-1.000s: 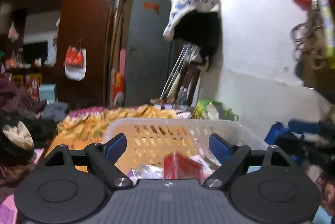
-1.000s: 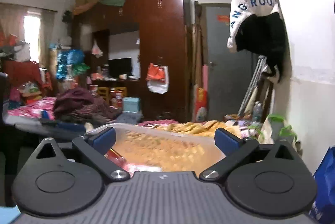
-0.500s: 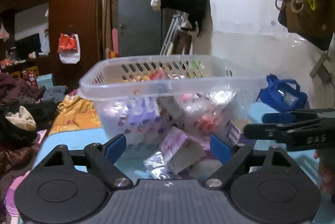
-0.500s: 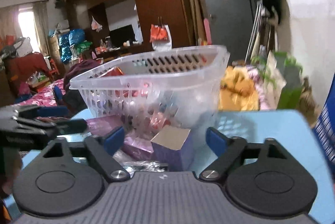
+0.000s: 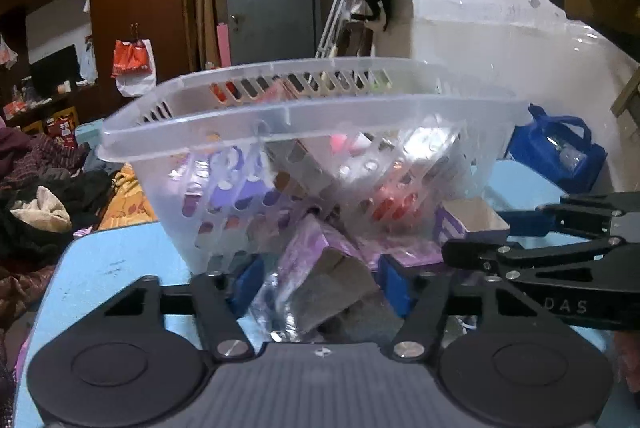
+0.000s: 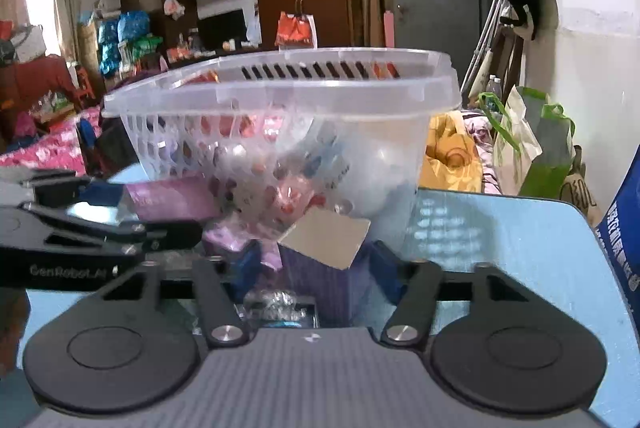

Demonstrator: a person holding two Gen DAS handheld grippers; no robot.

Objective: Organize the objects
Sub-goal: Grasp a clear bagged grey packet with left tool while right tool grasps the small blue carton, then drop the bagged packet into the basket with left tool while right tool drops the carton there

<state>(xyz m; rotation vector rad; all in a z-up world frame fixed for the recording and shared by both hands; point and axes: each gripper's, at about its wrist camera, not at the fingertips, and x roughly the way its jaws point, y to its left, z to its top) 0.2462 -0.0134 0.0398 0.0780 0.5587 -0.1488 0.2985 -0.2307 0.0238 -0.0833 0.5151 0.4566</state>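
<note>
Standing on the blue table [image 5: 112, 264], the clear basket [image 5: 288, 116] holds packets, with purple boxes [image 5: 320, 268] spilled just in front of it. Left gripper [image 5: 320, 284] and right gripper [image 6: 312, 268] both hang released around those boxes, gripping nothing

Right gripper [image 6: 316, 270] low over blue table [image 6: 520, 248], fingers spread either side of a purple box [image 6: 320, 264] with grey flap. Clear slotted basket [image 6: 280, 100] of packets just behind it. Left gripper [image 6: 96, 228] reaches in beside a pink box [image 6: 172, 198].
</note>
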